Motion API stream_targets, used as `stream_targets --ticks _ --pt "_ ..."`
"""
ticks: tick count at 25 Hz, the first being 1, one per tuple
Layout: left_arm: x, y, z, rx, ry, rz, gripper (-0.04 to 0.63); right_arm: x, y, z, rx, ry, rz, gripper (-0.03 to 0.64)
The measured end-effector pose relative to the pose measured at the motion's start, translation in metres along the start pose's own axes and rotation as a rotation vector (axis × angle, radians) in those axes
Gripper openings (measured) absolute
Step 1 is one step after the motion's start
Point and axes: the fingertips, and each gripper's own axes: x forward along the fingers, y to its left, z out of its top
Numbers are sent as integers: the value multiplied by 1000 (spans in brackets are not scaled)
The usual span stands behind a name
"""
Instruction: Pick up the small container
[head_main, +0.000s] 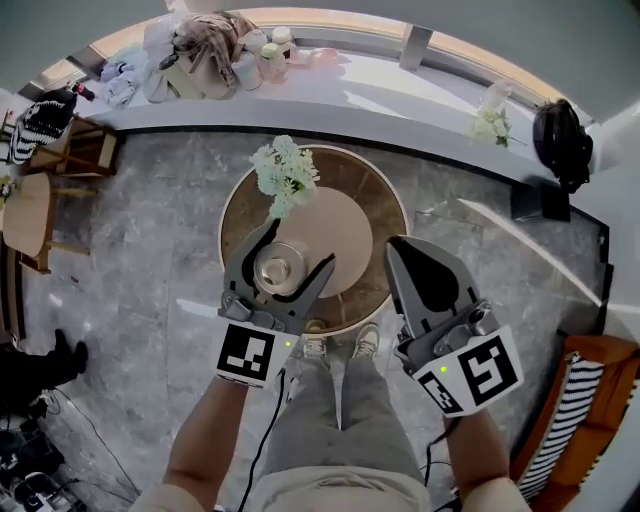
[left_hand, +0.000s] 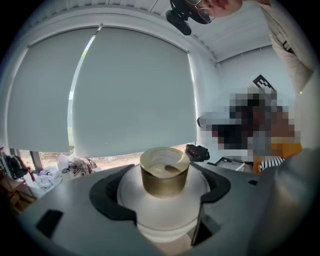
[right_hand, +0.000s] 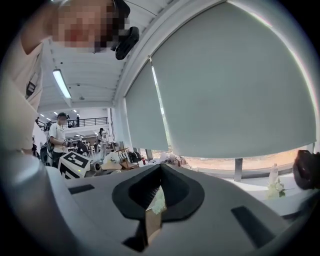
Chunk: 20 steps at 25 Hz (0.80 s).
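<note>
The small container (head_main: 277, 268) is a frosted glass jar with a gold neck (left_hand: 164, 181). It sits between the jaws of my left gripper (head_main: 297, 247), which is shut on its round body and holds it over the near part of the round wooden table (head_main: 375, 205). In the left gripper view the jar stands upright between the dark pads. My right gripper (head_main: 392, 243) hovers at the table's right near edge, jaws pressed together and holding nothing; their tips (right_hand: 160, 167) meet in the right gripper view.
A bunch of white flowers (head_main: 285, 172) stands on the far left of the table. My shoes (head_main: 340, 345) are just under the table's near rim. A long window ledge (head_main: 400, 100) with clutter runs behind, and a striped chair (head_main: 585, 400) is at right.
</note>
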Motion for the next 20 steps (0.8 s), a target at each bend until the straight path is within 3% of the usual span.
stream_targets --ticks 10,20 --pt "-70 2 119 -13 -65 -18 350 -34 54 115 -52 -80 46 6" --pt "-139 -7 203 32 -119 -15 350 -79 103 206 -135 -194 85 6"
